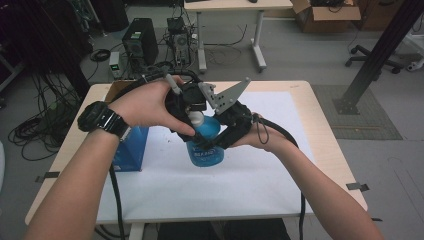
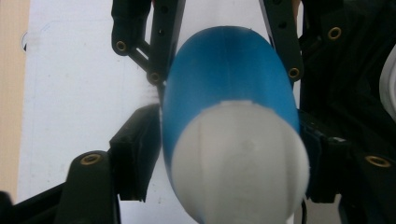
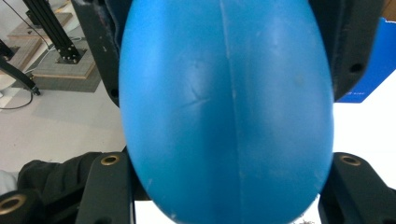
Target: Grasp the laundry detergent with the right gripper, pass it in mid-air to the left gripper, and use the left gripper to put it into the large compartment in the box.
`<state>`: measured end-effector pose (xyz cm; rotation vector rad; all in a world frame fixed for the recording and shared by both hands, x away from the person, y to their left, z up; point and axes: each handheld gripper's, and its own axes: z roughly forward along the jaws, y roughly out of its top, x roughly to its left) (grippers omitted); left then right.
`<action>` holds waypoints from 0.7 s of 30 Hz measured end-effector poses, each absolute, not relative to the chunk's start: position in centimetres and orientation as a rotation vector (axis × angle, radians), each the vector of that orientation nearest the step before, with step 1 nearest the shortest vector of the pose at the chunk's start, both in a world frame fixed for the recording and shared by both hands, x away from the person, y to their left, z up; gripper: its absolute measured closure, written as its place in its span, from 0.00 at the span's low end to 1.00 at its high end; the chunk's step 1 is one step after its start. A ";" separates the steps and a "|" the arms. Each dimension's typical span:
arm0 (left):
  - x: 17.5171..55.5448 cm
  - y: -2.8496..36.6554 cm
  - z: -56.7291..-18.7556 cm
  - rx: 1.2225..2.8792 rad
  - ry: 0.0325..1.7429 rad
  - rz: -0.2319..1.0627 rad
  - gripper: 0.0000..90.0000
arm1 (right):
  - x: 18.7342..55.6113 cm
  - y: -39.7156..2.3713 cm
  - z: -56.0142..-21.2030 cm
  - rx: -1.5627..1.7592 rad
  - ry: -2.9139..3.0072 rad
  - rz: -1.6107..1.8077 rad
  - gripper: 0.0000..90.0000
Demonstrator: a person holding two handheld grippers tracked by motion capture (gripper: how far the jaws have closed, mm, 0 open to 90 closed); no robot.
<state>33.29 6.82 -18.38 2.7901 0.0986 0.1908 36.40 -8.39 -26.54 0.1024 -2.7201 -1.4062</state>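
A blue bottle (image 1: 205,145) with a white cap (image 1: 196,119) was held above the white mat (image 1: 250,170) in the middle of the table (image 1: 320,125). The left gripper (image 2: 233,154) was closed on the white cap. The right gripper (image 3: 224,172) was closed around the bottle's body. A blue box (image 1: 131,147) stood just beside, at the left.

Two bare forearms with no sleeves; a black digital wristwatch (image 1: 102,120) sits on the left wrist. Each hand carries a black gripper: the left gripper (image 1: 187,102) and right gripper (image 1: 235,127) have matte black jaws with brass-coloured screw eyelets. A grey three-cornered perforated plate (image 1: 227,95) tops one. Thick black cables (image 1: 116,195) trail from both.
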 end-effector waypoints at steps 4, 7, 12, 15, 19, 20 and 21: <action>33.3 6.8 -18.4 2.789 0.108 0.185 0.39 | 36.4 -8.4 -26.5 0.098 -2.724 -1.399 0.47; 33.3 6.9 -18.4 2.789 0.113 0.176 0.41 | 36.4 -8.4 -26.5 0.096 -2.725 -1.397 0.47; 33.3 6.8 -18.4 2.791 0.120 0.176 0.41 | 36.5 -8.4 -26.6 0.094 -2.728 -1.395 0.47; 33.3 6.8 -18.4 2.794 0.127 0.172 0.42 | 36.5 -8.4 -26.6 0.095 -2.726 -1.391 0.47; 33.4 6.9 -18.1 2.767 0.155 0.155 0.42 | 36.6 -8.5 -26.5 0.090 -2.710 -1.403 0.47; 33.5 6.9 -18.0 2.763 0.163 0.152 0.42 | 36.6 -8.5 -26.4 0.093 -2.704 -1.411 0.47; 33.5 6.9 -17.9 2.759 0.174 0.145 0.42 | 36.7 -8.6 -26.4 0.094 -2.697 -1.415 0.46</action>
